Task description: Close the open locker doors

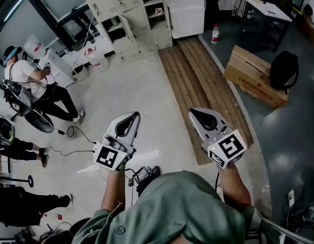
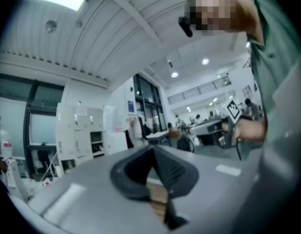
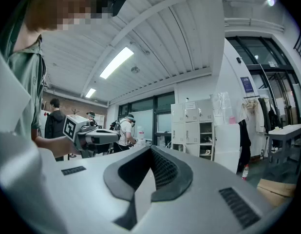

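The beige lockers (image 1: 131,11) stand far ahead at the top of the head view, across the pale floor. Some compartments gape open: one low down (image 1: 114,25) with its door (image 1: 127,28) swung out, and shelves (image 1: 153,4) further right. The same lockers (image 2: 80,135) show at the left of the left gripper view, and the lockers (image 3: 199,128) stand right of centre in the right gripper view. My left gripper (image 1: 130,117) and right gripper (image 1: 199,114) are held side by side at waist height, far from the lockers. Both are shut with nothing between their tips.
A wooden plank platform (image 1: 208,80) runs from the lockers toward me on the right. A cardboard box (image 1: 251,74), a black backpack (image 1: 284,70) and a table (image 1: 269,8) lie right of it. A bottle (image 1: 215,33) stands near a white cabinet (image 1: 186,6). People (image 1: 30,80) and floor cables (image 1: 75,136) occupy the left.
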A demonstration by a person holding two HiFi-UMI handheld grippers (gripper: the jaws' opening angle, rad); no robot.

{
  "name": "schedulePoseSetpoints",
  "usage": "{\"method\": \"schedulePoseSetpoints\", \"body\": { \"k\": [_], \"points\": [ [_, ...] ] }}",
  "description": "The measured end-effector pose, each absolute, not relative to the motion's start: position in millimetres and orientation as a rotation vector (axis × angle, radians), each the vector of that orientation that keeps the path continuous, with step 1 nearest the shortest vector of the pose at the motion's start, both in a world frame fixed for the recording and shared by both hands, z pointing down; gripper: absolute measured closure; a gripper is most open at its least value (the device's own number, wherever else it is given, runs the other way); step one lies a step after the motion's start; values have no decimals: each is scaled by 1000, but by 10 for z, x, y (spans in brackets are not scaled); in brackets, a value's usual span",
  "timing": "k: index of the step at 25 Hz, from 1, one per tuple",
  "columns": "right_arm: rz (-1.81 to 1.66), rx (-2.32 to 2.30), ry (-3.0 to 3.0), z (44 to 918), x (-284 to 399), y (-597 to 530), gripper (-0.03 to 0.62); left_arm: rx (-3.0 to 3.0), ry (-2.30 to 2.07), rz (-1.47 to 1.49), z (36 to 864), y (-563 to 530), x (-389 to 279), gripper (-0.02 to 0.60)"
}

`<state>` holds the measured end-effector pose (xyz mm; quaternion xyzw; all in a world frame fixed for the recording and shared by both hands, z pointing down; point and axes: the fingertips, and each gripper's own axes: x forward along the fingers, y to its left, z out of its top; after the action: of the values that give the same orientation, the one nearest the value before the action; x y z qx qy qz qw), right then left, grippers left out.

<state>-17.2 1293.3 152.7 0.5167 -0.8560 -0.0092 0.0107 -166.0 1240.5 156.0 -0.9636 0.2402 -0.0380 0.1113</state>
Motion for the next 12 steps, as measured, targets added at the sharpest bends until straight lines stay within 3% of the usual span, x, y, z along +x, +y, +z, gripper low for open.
{"method": "schedulePoseSetpoints", "body": {
  "k": [12],
  "points": [
    [-34,1611,-2700,1541,101,12947,589,-2821,737,-123,1549,12460,-1423,578]
  ]
}}
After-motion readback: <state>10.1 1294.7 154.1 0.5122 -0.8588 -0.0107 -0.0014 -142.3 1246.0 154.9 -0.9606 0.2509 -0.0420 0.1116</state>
